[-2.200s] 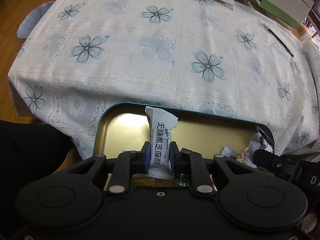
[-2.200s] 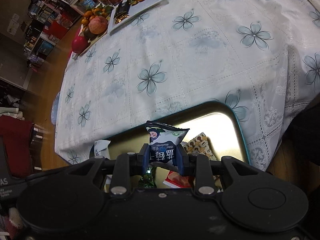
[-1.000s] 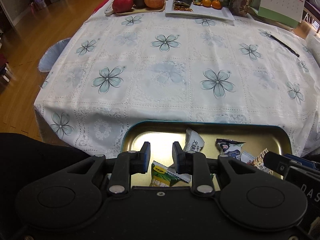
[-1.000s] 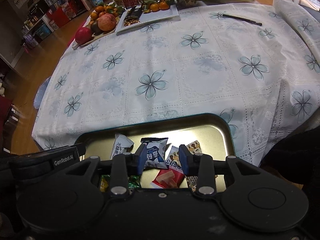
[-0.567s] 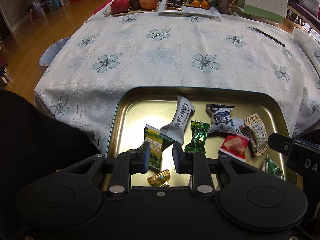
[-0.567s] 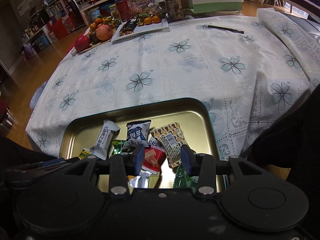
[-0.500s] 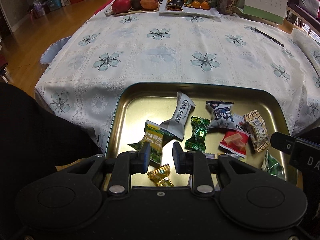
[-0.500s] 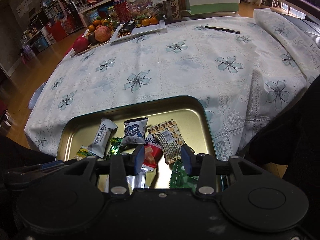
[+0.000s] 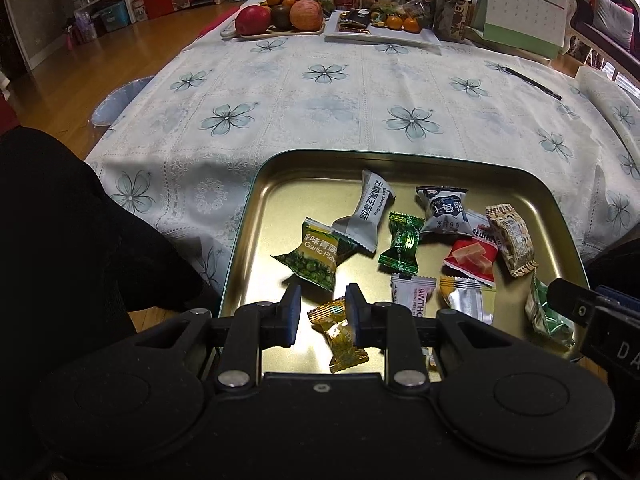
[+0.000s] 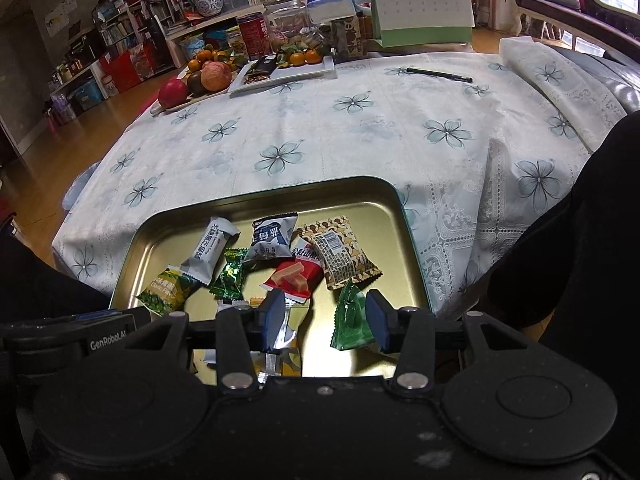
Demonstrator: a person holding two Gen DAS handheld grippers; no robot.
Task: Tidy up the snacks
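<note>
A gold metal tray with a teal rim sits at the table's near edge and holds several wrapped snacks. Among them are a white sesame crisp bar, a blue-and-white packet, a green garlic pea packet and a gold candy. My left gripper is open and empty, raised above the tray's near side over the gold candy. My right gripper is open and empty, above the tray's near right part, with a green packet seen between its fingers below.
A floral tablecloth covers the table. At the far end stand a fruit plate, a white snack plate, jars, a desk calendar and a black pen. Dark clothing shows at the left and right.
Both grippers let go of their packets, the sesame bar and the blue-and-white one, which now lie in the tray. Both grippers rose and pulled back, open.
</note>
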